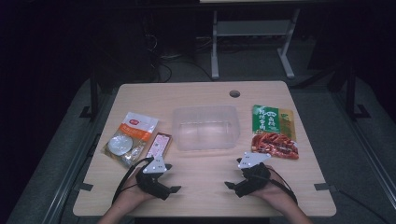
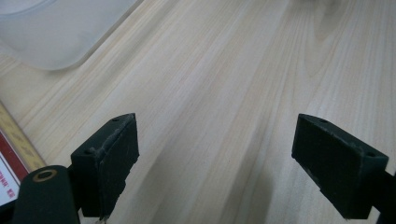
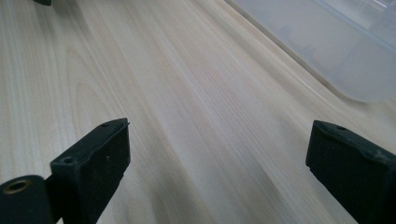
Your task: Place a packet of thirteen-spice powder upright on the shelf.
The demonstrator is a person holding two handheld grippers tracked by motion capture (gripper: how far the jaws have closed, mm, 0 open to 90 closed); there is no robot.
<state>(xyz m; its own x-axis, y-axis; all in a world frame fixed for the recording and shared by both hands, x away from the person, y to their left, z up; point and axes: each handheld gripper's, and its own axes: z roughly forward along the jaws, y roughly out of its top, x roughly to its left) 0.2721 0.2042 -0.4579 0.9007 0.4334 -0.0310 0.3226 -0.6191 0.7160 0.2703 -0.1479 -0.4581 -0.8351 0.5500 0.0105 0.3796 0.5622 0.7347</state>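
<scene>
1. Clear plastic container (image 1: 206,127): rectangular, open-topped, at the centre of the high view on the wooden table (image 1: 196,191). It looks empty; the table grain shows through its floor. A rounded corner of it sits in the upper left of the left gripper view and another in the upper right of the right gripper view.
2. Slim pink-and-white packet (image 1: 159,145): flat on the table, just left of the container.
3. Clear pouch with orange label (image 1: 130,138): left of centre, just beside the pink packet; a round pale item shows inside it, with other contents too small to tell.
4. Green-and-red food pouch (image 1: 274,131): flat, right of the container, close to it but apart.
5. Left gripper (image 2: 215,163): lower left of centre in the high view, held in a hand, low over bare table in front of the container; jaws wide apart, nothing between them.
6. Right gripper (image 3: 217,170): lower right of centre, held in a hand; jaws likewise spread, with bare wood between.
7. Round hole (image 1: 234,93): in the table's far edge area, above the container.
</scene>
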